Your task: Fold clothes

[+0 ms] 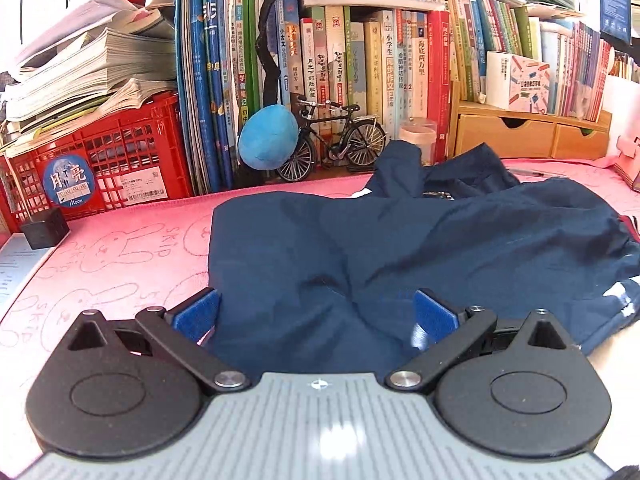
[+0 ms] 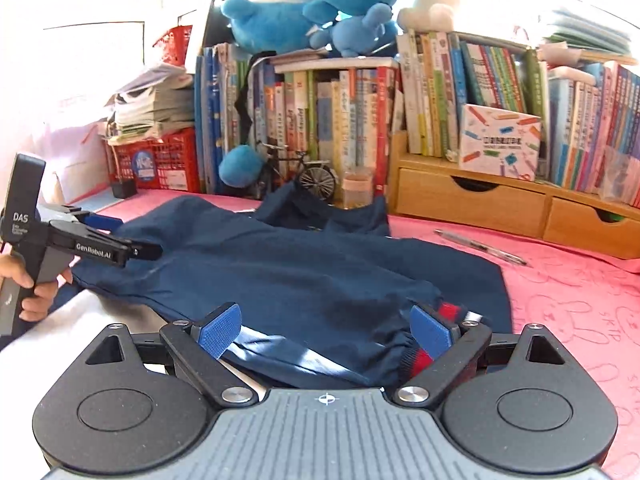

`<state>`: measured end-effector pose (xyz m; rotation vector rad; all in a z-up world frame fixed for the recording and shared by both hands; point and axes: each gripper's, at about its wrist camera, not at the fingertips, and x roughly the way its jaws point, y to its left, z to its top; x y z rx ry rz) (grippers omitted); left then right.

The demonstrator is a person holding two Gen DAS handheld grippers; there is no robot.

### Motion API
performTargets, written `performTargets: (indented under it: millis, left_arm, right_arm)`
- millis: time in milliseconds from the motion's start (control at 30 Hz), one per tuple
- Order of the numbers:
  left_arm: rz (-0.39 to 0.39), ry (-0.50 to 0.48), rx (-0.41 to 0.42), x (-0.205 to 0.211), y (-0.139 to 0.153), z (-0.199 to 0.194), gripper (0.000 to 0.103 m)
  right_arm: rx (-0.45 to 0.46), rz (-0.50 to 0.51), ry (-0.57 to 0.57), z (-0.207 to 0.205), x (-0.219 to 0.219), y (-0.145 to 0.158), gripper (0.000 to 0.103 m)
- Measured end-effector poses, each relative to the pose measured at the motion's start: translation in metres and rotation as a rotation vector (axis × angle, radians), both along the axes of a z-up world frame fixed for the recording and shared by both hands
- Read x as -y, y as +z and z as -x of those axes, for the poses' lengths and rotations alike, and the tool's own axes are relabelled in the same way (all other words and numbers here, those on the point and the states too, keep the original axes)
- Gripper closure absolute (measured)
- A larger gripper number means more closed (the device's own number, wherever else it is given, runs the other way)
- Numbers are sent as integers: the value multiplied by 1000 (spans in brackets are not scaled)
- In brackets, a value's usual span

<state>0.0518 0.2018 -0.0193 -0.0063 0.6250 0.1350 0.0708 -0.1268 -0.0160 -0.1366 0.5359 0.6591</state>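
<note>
a child's study desk at home: rows of schoolbooks (image 1: 360, 60) along the back, plush toys (image 2: 320, 4) on top, a red crate (image 1: 112, 156) of papers, wooden drawers (image 2: 500, 204), and a pink bunny-print desk mat (image 1: 120, 252).

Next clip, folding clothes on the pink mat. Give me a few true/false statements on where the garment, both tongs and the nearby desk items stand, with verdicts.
1. The navy jacket lies spread on the pink mat. True.
2. The right tongs are clamped shut on a sleeve. False: the blue pads stand wide apart, with the striped cuff lying between them.
3. The left tongs are open over the fabric. True.
4. A pen lies on top of the jacket. False: it lies on the mat, beside the jacket.
5. A model bicycle stands in front of the books. True.
</note>
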Motion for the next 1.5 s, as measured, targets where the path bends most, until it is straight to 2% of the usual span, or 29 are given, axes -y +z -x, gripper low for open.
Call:
performTargets:
  millis: [33, 100, 167, 267, 333, 400, 500, 633, 667, 833, 933, 967, 1100, 1167, 1233, 1433, 1500]
  left_arm:
    - [-23, -2, -13, 4, -1, 3, 0]
    - [-81, -5, -44, 13, -4, 9, 0]
    - [-172, 34, -100, 15, -16, 11, 0]
    - [-115, 113, -111, -4, -24, 23, 0]
    - [-87, 182, -115, -16, -29, 31, 0]
    - [-87, 205, -113, -24, -32, 38, 0]
    - [-81, 130, -99, -6, -26, 53, 0]
    - [-71, 18, -80, 20, -16, 73, 0]
    - [-68, -10, -76, 26, -14, 78, 0]
    - [-55, -149, -52, 59, -2, 103, 0]
    - [-54, -235, -47, 80, 3, 115, 0]
    - [-60, -267, -55, 89, 2, 117, 0]
    - [-180, -351, -88, 120, -12, 131, 0]
    - [-201, -359, -91, 120, -16, 139, 0]
    - [-180, -350, -90, 111, -17, 148, 0]
    - [-85, -226, -129, 72, -16, 173, 0]
    - [-48, -159, -180, 67, -13, 179, 0]
  right_arm:
    - [-11, -11, 17, -4, -13, 1, 11]
    - [-30, 36, 14, -4, -30, -10, 11]
    - [-48, 83, 12, -4, -46, -21, 11]
    - [-76, 153, 7, -5, -70, -38, 8]
    - [-99, 123, -7, -3, -52, -43, 2]
    - [-107, 112, -7, 0, -35, -44, 1]
    - [-88, 111, 37, 12, -13, -45, 1]
    - [55, 209, 13, 51, -11, -41, 0]
    - [57, 203, 6, 60, -8, -39, 0]
    - [-46, -15, 61, 95, 18, -24, 0]
    - [-46, -81, 113, 110, 14, -17, 0]
    - [-36, -73, 133, 116, 10, -17, 0]
    - [-22, -10, 210, 140, -3, -24, 0]
    - [-21, 42, 220, 151, 0, -34, 0]
    - [-19, 99, 199, 158, 8, -42, 0]
    - [-37, 75, 18, 163, 86, -50, 0]
    - [-26, 95, -52, 167, 106, -48, 0]
